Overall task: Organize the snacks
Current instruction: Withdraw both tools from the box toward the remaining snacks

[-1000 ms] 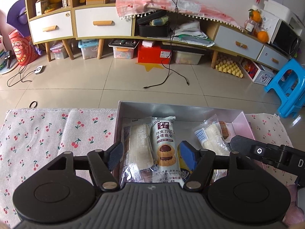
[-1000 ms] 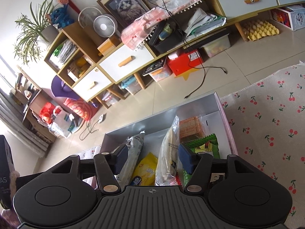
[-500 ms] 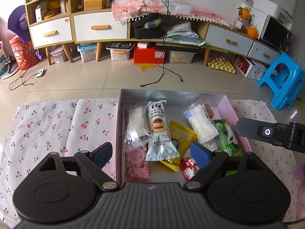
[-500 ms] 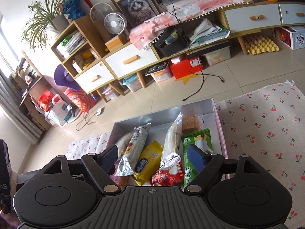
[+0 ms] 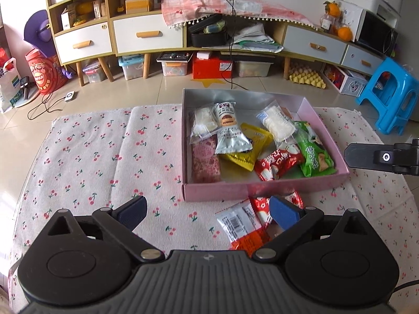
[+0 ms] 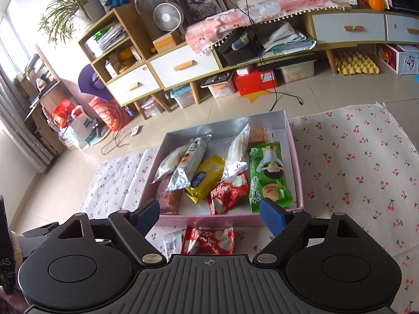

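Observation:
A shallow pink box (image 5: 214,192) lies on the cherry-print cloth (image 5: 91,157) and holds several snack packs, among them a green chip pack (image 5: 313,151), a red pack (image 5: 277,162), a yellow pack (image 5: 248,151) and a silver cake pack (image 5: 230,130). Two loose packs, one red (image 6: 208,240) and one white and orange (image 5: 243,227), lie on the cloth in front of the box (image 6: 209,219). My left gripper (image 5: 208,209) hovers before the box's near wall, jaws opening, nothing gripped. My right gripper (image 6: 209,213) hangs over the near wall, jaws opening and empty.
A blue plastic stool (image 5: 390,96) stands on the tiled floor to the right. A long low cabinet (image 5: 146,36) with drawers, storage bins beneath it and a trailing black cable (image 5: 230,78) runs along the far wall. The cloth (image 6: 353,170) spreads on both sides of the box.
Both grippers have drawn back from inside the box to its near edge and spread their jaws wide. The packs they were over now lie in the box.

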A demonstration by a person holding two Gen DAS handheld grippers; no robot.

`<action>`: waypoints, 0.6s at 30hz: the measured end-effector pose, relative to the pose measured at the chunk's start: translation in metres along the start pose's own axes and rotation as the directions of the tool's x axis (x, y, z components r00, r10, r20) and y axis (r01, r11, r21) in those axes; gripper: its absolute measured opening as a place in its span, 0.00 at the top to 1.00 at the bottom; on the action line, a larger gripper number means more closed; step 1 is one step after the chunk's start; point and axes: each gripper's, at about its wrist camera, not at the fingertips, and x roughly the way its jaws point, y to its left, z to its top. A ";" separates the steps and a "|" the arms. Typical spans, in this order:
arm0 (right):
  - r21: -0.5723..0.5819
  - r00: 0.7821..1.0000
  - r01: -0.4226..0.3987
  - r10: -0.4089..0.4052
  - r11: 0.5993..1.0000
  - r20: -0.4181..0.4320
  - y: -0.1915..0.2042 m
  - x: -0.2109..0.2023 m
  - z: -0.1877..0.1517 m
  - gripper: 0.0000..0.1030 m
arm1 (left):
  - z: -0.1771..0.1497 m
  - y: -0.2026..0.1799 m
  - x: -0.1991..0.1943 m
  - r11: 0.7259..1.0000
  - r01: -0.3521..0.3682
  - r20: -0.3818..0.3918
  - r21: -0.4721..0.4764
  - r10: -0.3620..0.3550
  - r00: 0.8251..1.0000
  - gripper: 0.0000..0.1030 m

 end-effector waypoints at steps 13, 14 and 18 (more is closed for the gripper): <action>-0.088 0.999 0.022 -0.026 0.996 -0.044 -0.010 -0.008 -0.050 0.17 | -0.045 0.014 -0.008 0.999 0.003 -0.020 -0.040 -0.004 1.000 0.01; -0.107 0.998 0.026 -0.031 0.994 -0.046 -0.010 -0.008 -0.055 0.17 | -0.048 0.016 -0.009 0.999 0.006 -0.019 -0.042 -0.007 1.000 0.01; -0.198 0.995 0.043 -0.059 0.979 -0.076 -0.012 -0.004 -0.070 0.17 | -0.059 0.020 -0.010 0.999 0.009 -0.012 -0.031 -0.010 1.000 0.01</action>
